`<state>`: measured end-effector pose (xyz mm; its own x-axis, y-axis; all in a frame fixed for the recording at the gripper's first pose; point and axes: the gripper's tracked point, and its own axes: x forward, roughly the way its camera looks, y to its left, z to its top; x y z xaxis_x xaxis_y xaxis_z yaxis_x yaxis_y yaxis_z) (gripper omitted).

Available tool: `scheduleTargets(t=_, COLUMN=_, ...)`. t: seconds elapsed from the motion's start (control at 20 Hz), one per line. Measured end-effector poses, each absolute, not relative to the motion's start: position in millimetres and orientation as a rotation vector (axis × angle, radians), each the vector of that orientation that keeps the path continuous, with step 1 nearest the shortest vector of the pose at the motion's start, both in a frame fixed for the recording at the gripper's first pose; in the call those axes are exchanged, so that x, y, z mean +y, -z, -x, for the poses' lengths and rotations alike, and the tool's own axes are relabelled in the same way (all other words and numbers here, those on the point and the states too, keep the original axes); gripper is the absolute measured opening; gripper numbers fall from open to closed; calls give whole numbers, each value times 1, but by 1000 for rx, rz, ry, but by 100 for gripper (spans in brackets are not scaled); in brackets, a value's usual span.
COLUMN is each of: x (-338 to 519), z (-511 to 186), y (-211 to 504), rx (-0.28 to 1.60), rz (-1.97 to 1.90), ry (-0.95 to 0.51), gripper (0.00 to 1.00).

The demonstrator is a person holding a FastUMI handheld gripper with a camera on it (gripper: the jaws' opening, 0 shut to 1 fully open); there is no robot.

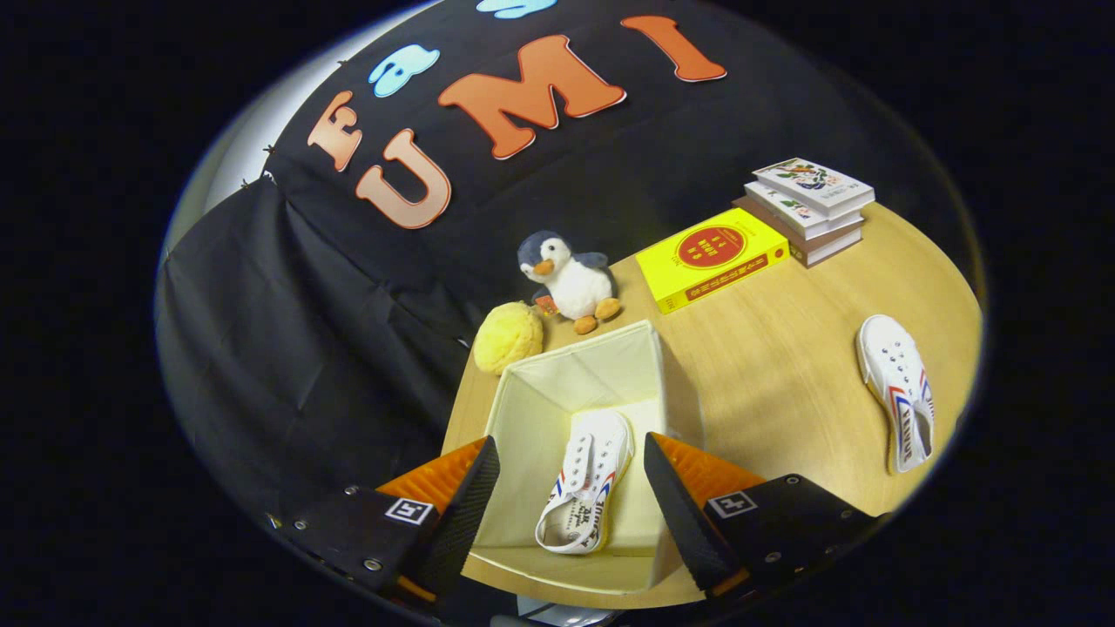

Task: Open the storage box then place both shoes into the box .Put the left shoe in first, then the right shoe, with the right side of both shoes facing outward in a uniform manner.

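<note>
Hand-held gripper (pixel 571 496) hovers over the open storage box (pixel 601 366), fingers apart, gripping nothing. One white shoe (pixel 585 492) lies inside the box between the fingers. Second white shoe (pixel 897 392) sits on the desk (pixel 766 374) near its right edge, well apart from the box.

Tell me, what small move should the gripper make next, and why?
Probably swing toward the second shoe lying on the table. One shoe already lies in the open storage box, and the gripper hangs open above it, holding nothing.
</note>
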<state>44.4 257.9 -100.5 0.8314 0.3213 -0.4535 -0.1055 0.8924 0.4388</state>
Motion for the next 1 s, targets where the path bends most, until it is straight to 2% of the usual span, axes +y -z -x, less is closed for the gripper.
scheduleTargets(t=0.45, x=94, z=-36, y=110, rx=513, rz=-434, ry=-18, gripper=98)
scheduleTargets(t=0.7, x=11, z=-31, y=154, rx=572, rz=-404, ry=109, gripper=98)
scheduleTargets(t=1.0, x=-50, z=-26, y=209, rx=681, rz=-337, ry=183, gripper=96)
